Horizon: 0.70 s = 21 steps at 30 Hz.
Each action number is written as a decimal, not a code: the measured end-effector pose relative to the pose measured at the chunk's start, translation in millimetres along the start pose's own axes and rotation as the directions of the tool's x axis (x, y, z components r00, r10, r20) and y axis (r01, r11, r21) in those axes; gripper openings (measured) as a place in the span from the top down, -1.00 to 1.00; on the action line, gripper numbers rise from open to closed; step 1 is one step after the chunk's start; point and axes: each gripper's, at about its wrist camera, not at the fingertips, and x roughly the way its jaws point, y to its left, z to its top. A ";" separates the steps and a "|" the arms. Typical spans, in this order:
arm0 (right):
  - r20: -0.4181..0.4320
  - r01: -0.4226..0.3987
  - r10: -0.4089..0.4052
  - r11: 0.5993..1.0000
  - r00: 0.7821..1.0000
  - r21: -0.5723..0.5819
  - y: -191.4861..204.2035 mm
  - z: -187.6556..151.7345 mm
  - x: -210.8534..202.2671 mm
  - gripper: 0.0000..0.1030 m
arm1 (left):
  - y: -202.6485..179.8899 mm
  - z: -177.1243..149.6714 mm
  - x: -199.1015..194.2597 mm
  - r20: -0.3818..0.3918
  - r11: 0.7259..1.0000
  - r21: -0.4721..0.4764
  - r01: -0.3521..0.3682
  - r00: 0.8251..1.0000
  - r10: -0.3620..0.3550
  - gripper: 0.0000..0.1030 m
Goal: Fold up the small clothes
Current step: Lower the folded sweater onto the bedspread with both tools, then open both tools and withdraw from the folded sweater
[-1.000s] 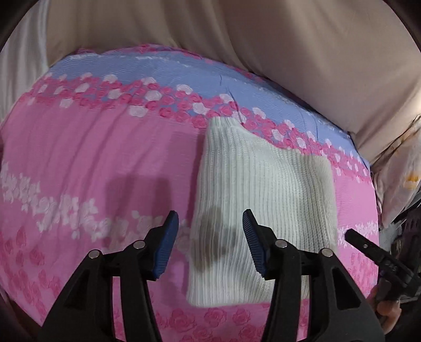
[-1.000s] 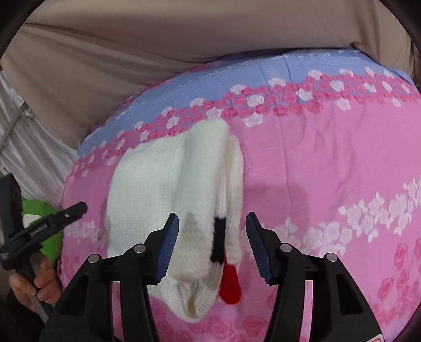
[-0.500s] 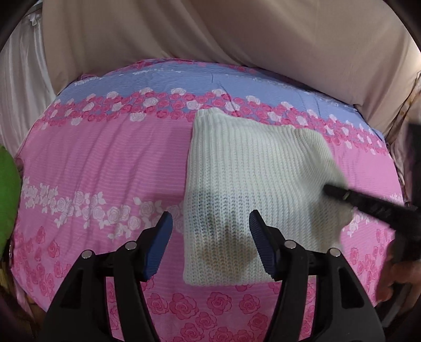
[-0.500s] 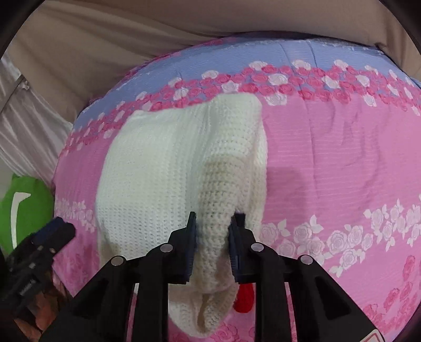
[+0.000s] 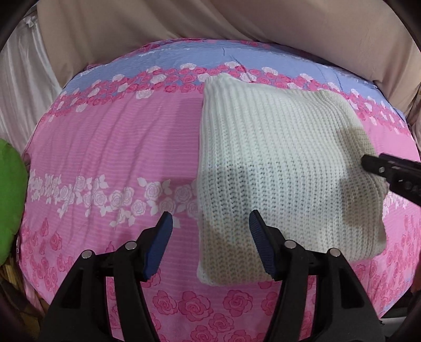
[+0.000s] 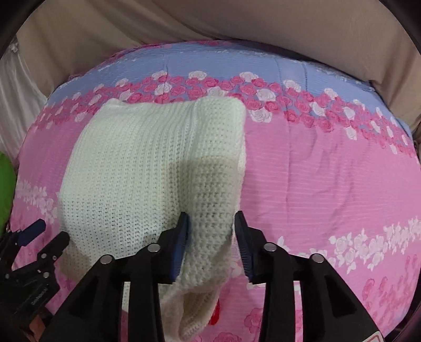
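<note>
A cream knit garment lies folded on a pink rose-print bed cover. My left gripper is open and empty, hovering over the garment's near left corner. In the right wrist view the garment has its right part folded over. My right gripper stands with its jaws partly apart around the near right edge of the knit, which fills the gap between them. A red piece shows under the knit's near end. The right gripper's tip shows at the garment's right edge in the left wrist view.
A beige sheet rises behind the bed. A green cushion lies at the left edge. The cover has a blue band at the far side. The left gripper shows at the lower left of the right wrist view.
My right gripper closed on the knit's right edge half a second ago and its jaws now stand wider apart. The left gripper drew back, staying open. The garment's right part got folded over.
</note>
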 end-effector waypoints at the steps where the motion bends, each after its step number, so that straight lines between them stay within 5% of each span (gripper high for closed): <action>1: 0.023 0.028 -0.028 1.000 0.999 -0.004 1.7 -0.5 -13.1 0.05 | 0.2 -0.7 -4.8 0.011 1.000 -0.005 -0.003 1.000 0.004 -0.16; 4: 0.074 0.110 -0.109 0.994 0.991 -0.001 6.2 -7.9 -44.7 -0.22 | 0.5 -2.4 -23.1 0.053 1.000 -0.025 -0.018 0.998 0.019 -0.26; 13: 0.103 0.152 -0.157 0.987 0.982 0.058 7.8 -67.2 -75.9 -0.31 | -12.8 -14.2 -77.8 0.220 0.998 -0.021 -0.063 0.973 0.066 -0.64; 21: 0.135 0.138 -0.154 0.983 0.979 0.122 7.1 -94.5 -89.3 -0.34 | -11.7 -33.7 -79.2 0.187 0.997 -0.067 -0.044 0.981 0.055 -0.65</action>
